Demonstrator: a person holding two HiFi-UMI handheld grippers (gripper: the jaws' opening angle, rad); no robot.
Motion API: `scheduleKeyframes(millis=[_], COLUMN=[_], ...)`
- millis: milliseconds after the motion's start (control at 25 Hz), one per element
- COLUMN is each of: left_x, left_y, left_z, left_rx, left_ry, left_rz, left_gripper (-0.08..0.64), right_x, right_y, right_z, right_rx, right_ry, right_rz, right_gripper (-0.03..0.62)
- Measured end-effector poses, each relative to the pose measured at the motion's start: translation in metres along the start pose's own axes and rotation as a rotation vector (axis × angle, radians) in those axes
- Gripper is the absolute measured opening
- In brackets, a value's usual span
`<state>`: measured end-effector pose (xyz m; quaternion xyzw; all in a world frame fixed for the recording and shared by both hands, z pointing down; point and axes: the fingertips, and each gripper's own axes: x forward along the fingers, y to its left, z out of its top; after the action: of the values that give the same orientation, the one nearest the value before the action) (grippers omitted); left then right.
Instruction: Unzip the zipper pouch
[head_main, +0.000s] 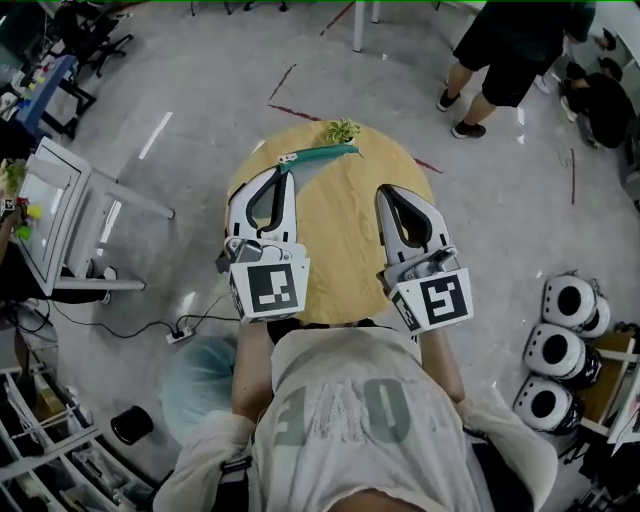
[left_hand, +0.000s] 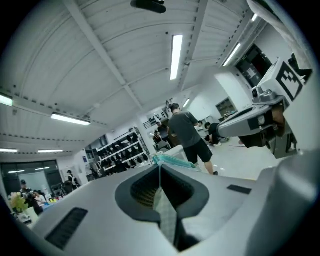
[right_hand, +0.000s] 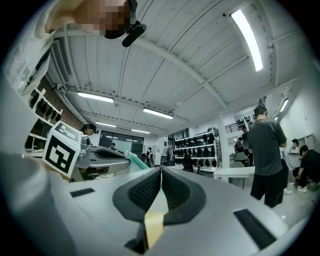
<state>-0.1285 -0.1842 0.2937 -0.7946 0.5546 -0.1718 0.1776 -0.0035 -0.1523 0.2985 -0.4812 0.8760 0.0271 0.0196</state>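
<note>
Nearest us, low in the head view, our own pale shirt (head_main: 350, 400) covers the near rim of the round wooden table (head_main: 340, 260). Beyond it, the teal pouch (head_main: 325, 153) juts from the tips of the left claw (head_main: 285, 165) over the table's far side (raised off the wood, as far as we can judge). In the left gripper view the jaws are pressed together on one end of the pouch (left_hand: 175, 161). We take this as a steadying hold, so that the other claw can work the zipper. The right claw (head_main: 386, 193) is clenched on nothing and sits well apart from the pouch, so it would need to open before it could pinch anything. We cannot make out the zipper pull, which end is pinched, or whether the zipper is open at all. Just past the pouch, at the table's far edge, sits a small green thing (head_main: 342, 130), too small to name.
</note>
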Motion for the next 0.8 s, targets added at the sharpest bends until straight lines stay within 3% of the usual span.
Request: scheduleKeyframes(millis=[160, 360, 640, 800], left_x=[-0.028, -0.043, -0.040, -0.034], left_y=[0.012, 0.023, 0.012, 0.006], left_z=[0.006, 0.003, -0.002, -0.002], left_rx=[0.039, 0.064, 0.153, 0.220], left_ry=[-0.040, -0.031, -0.012, -0.014], left_rz=[0.100, 0.140, 0.094, 0.073], left_gripper=[0.034, 0.034, 0.034, 0.034], right_x=[0.005, 0.011, 0.028, 0.043], right_y=[0.014, 0.033, 0.058, 0.076], right_z=[-0.003, -0.003, 0.038, 0.061], right_rx=[0.037, 0.042, -0.138, -0.176], right_ry=[-0.003, -0.009, -0.073, -0.088], right_rz=[0.044, 0.089, 0.212, 0.300], right_gripper=[0.031, 0.031, 0.037, 0.133])
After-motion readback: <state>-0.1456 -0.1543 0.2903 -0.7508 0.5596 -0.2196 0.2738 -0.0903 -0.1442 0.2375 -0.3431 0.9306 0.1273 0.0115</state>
